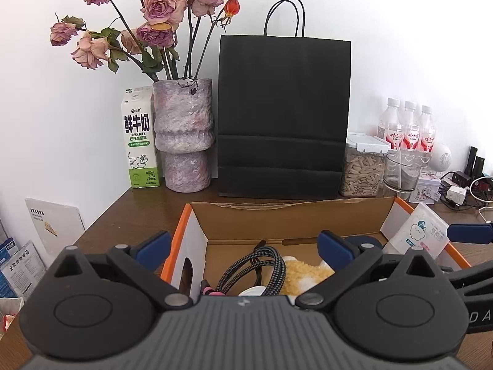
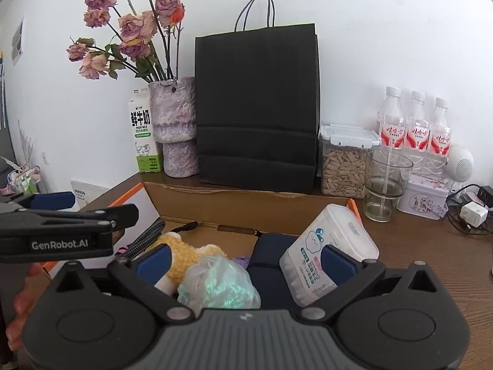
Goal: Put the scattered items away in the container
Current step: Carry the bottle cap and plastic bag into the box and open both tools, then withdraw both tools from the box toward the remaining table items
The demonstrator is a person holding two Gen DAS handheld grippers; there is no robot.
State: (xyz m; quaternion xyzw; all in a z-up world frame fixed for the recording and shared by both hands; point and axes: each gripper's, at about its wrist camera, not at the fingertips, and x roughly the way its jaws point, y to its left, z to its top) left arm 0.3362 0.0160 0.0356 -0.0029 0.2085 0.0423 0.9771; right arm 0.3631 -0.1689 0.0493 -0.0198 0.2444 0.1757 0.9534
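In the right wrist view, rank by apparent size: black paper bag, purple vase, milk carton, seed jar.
1. Black paper bag.
2. Mottled purple ceramic vase.
3 and 4. Green-and-white milk carton and clear plastic seed jar look alike; no ranking.

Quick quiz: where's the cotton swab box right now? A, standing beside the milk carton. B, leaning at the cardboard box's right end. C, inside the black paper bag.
B: the cotton swab box sits tilted at the right end of the cardboard box.
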